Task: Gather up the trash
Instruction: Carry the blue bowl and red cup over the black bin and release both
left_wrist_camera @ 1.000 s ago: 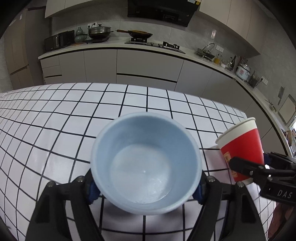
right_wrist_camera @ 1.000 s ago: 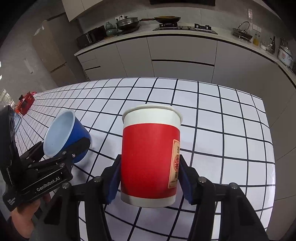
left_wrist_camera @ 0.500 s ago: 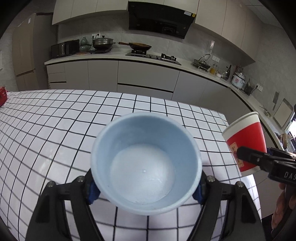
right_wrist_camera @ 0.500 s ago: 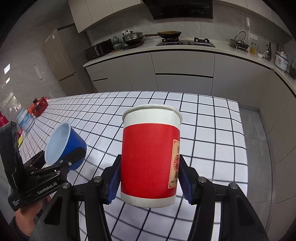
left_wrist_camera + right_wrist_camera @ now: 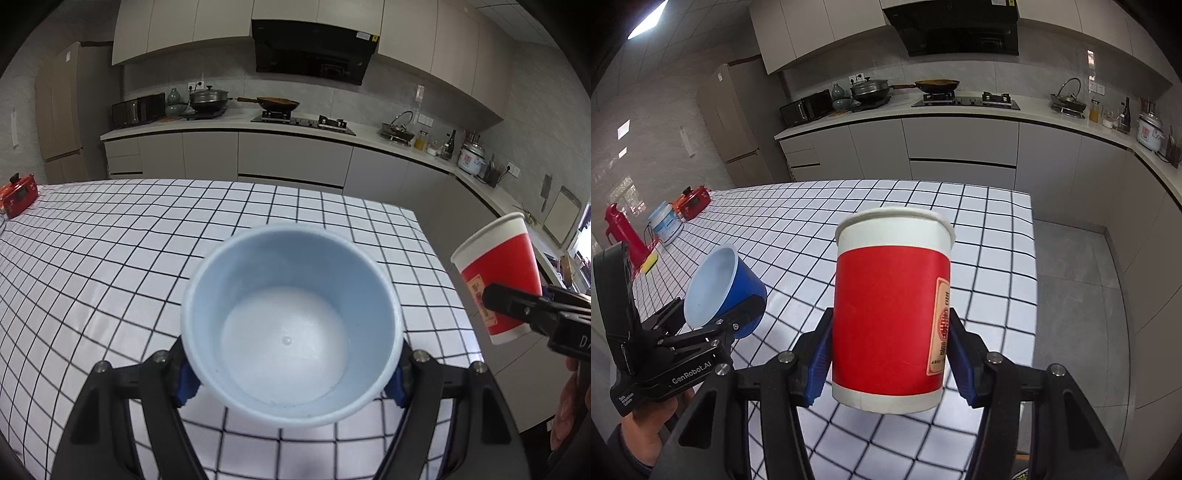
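Left wrist view: I count two cups and two tongs. My left tongs [image 5: 291,373] are clamped on the blue cup [image 5: 291,325], blue pads pressing its sides; the cup tilts toward the camera and its pale inside holds nothing that I can see. To the right of these tongs, just beside them, my right tongs [image 5: 517,306] grip the red cup [image 5: 498,280], which leans outward.

Right wrist view: my right tongs [image 5: 888,354] are clamped on the red cup [image 5: 888,314], held upright between the pads; its rim faces away, so I cannot tell its contents. To the left and slightly ahead, my left tongs [image 5: 724,314] hold the blue cup [image 5: 724,284], with my hand [image 5: 646,439] on the grip.

Both cups hang in the air above the table [image 5: 886,206], which wears a white cloth with a black grid. Far left of the tongs on the table I count one red kettle [image 5: 622,232], one white tub [image 5: 666,225], one red box [image 5: 694,201] and one yellow sponge [image 5: 650,264]. Ahead of both tongs, beyond the table, runs the counter [image 5: 960,110] with one pot [image 5: 870,90] and one pan [image 5: 936,85].
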The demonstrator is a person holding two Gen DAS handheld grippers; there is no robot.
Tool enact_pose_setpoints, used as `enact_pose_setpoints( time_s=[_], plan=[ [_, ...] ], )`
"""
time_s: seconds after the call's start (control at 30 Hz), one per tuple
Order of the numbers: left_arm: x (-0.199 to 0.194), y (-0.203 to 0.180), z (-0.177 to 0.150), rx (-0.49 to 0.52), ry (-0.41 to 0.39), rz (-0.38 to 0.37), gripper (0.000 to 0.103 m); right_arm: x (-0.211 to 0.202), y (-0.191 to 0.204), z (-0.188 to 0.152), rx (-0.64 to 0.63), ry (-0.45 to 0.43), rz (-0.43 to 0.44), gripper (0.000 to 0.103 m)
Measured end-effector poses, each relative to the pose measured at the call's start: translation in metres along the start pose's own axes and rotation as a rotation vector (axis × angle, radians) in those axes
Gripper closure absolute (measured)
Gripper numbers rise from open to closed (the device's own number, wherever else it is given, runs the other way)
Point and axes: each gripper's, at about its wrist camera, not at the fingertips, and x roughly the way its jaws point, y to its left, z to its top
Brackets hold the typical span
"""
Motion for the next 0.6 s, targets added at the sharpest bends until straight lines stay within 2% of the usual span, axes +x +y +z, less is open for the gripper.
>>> enact_pose_setpoints(
  time_s=[0.23, 0.6],
  plan=[
    [-0.026, -0.055, -0.034, 0.024, -0.004, -0.023, 0.026, -0.048, -0.033, -0.043, 0.007, -0.006, -0.011, 0.045],
    [-0.062, -0.145, -0.074, 0.083, -0.012, -0.127, 0.026, -0.135, -0.108, -0.105, 0.064, -0.034, -0.093, 0.045]
  ],
)
